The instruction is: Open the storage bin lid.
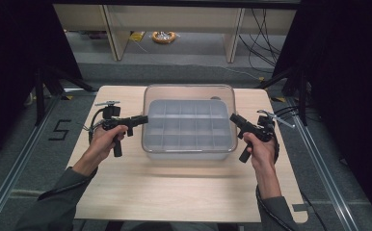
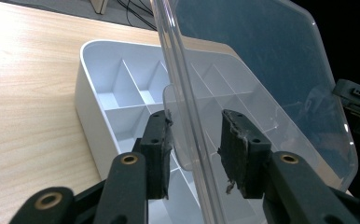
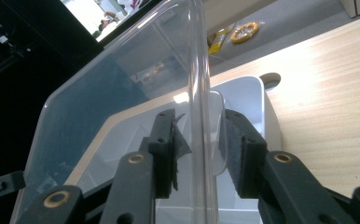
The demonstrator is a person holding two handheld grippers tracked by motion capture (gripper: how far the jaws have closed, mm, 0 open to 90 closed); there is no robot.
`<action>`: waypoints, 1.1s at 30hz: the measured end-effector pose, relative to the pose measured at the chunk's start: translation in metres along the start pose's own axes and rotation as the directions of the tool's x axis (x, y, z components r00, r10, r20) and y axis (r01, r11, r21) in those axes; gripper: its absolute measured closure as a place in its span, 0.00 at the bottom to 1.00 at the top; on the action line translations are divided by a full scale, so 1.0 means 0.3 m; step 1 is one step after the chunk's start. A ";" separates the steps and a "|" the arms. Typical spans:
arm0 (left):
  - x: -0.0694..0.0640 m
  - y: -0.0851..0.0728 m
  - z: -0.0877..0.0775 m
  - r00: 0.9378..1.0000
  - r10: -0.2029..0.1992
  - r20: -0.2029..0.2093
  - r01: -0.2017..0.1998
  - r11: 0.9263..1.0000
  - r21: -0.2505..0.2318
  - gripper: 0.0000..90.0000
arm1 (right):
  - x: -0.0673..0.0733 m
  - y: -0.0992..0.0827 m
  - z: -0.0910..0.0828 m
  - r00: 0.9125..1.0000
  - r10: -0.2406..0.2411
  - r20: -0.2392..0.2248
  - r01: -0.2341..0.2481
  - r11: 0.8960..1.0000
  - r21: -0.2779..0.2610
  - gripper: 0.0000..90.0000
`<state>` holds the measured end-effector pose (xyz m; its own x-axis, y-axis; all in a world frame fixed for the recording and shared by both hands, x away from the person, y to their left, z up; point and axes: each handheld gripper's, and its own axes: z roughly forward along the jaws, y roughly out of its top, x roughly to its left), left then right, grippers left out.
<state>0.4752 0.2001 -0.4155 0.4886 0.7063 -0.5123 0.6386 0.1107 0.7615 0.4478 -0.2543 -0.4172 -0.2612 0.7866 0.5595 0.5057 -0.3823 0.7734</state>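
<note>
A white divided box (image 1: 189,130) sat in the middle of the wooden table (image 1: 174,192), with its clear lid (image 1: 189,94) raised over it. The left gripper (image 1: 143,119) was at the lid's left edge and the right gripper (image 1: 233,118) at its right edge. In each gripper view the jaws stood apart, one on each side of the lid's rim, not clamped on it

Black digit "5" (image 1: 59,130) marked on the grey floor (image 1: 25,159), left of the table (image 1: 184,192)
</note>
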 end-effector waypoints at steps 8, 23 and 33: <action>-0.004 -0.015 -0.016 1.000 -0.001 -0.002 0.001 1.000 0.004 0.70 | 0.011 -0.014 -0.012 1.000 0.004 -0.010 -0.004 1.000 0.003 0.74; -0.035 -0.042 -0.050 0.999 0.046 -0.008 -0.046 0.999 -0.004 0.70 | 0.024 -0.048 -0.052 1.000 -0.008 -0.011 0.008 1.000 0.018 0.74; -0.039 -0.096 -0.051 0.999 0.018 0.032 -0.019 0.999 0.040 0.71 | 0.017 -0.075 -0.109 1.000 -0.004 0.003 0.004 1.000 0.025 0.75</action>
<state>0.4420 0.1995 -0.4253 0.5190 0.6852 -0.5110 0.6526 0.0686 0.7546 0.4083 -0.2576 -0.4220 -0.2606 0.7898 0.5553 0.5247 -0.3669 0.7682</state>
